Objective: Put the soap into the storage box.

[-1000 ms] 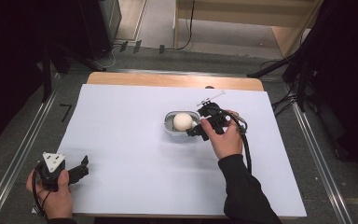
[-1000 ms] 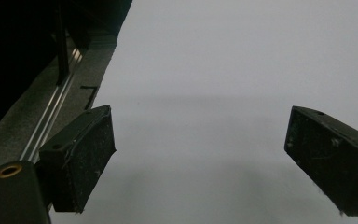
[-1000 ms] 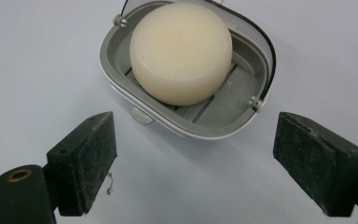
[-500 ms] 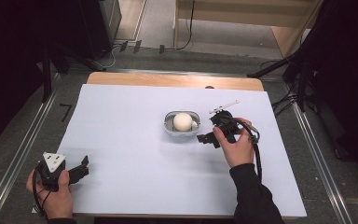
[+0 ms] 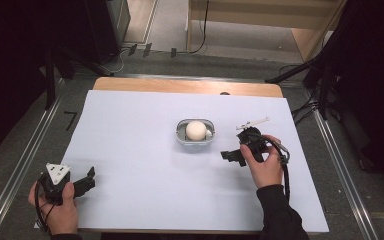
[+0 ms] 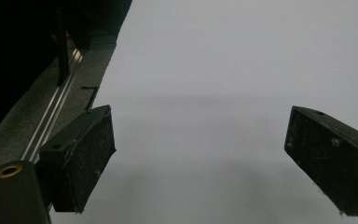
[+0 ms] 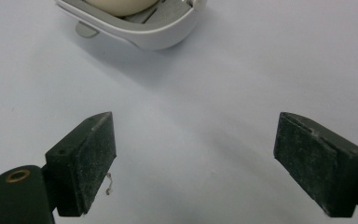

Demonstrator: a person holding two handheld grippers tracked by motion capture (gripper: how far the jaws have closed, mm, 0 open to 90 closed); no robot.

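We see a small grey tray (image 5: 181, 136) near the middle of the white surface (image 5: 130, 130), with a cream-coloured egg (image 5: 196, 130) lying inside it. In the high view the right gripper (image 5: 228, 155) sits just to the right of the tray and a little nearer the person, apart from it, its jaws pointing left toward the tray. In the right gripper view we look along those jaws at the tray's (image 7: 168, 32) near wall, with the egg's (image 7: 121, 5) lower curve showing above the rim at the top edge. The jaws stand wide apart with nothing between them but bare white surface, and the tray lies beyond their tips without touching them.

The left gripper (image 5: 89, 179) rests at the near left corner of the surface, held in the person's left hand (image 5: 60, 212), well apart from the tray. A grey three-cornered plate (image 5: 58, 172) tops it. In the left gripper view we find its jaws also spread wide and holding nothing, with plain white surface ahead and a metal rail (image 6: 51, 126) running along the surface's edge at the left
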